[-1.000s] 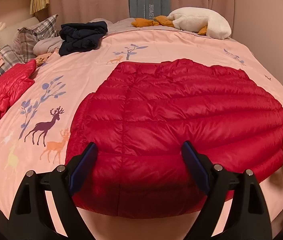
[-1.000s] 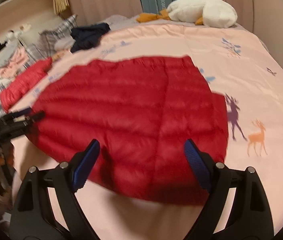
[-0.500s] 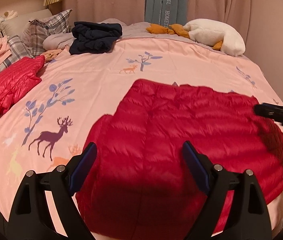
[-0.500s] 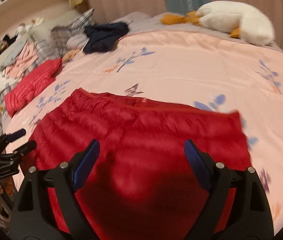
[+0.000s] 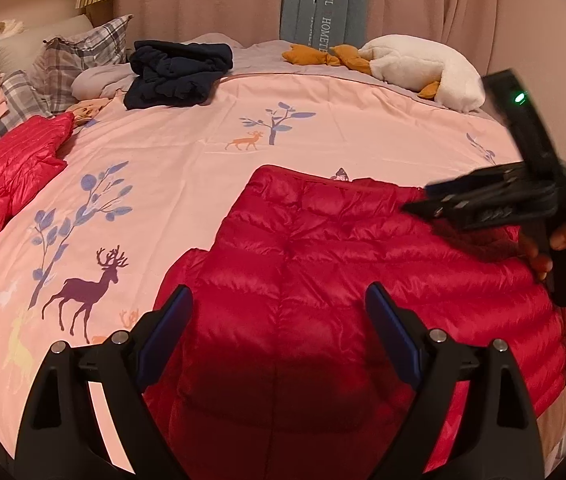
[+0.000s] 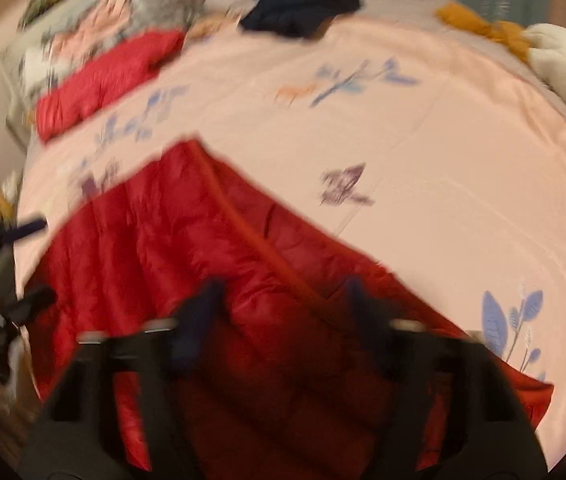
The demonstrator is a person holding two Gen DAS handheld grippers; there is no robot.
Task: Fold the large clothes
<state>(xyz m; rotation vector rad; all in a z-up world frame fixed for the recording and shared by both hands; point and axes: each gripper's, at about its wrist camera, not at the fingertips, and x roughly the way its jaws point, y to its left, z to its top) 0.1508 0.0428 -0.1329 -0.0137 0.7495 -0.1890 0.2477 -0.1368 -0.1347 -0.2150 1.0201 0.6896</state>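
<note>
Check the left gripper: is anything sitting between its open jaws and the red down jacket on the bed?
Nothing visible does. The left gripper hangs open directly over the red down jacket, with only bare quilted fabric between its fingers. The right gripper, jaws closing, is at the jacket's far right edge, clear of that path.

We see black left gripper [image 5: 279, 334]: blue pads, silver screws. Right gripper [image 5: 435, 202]: black, grey handle, green light.
</note>
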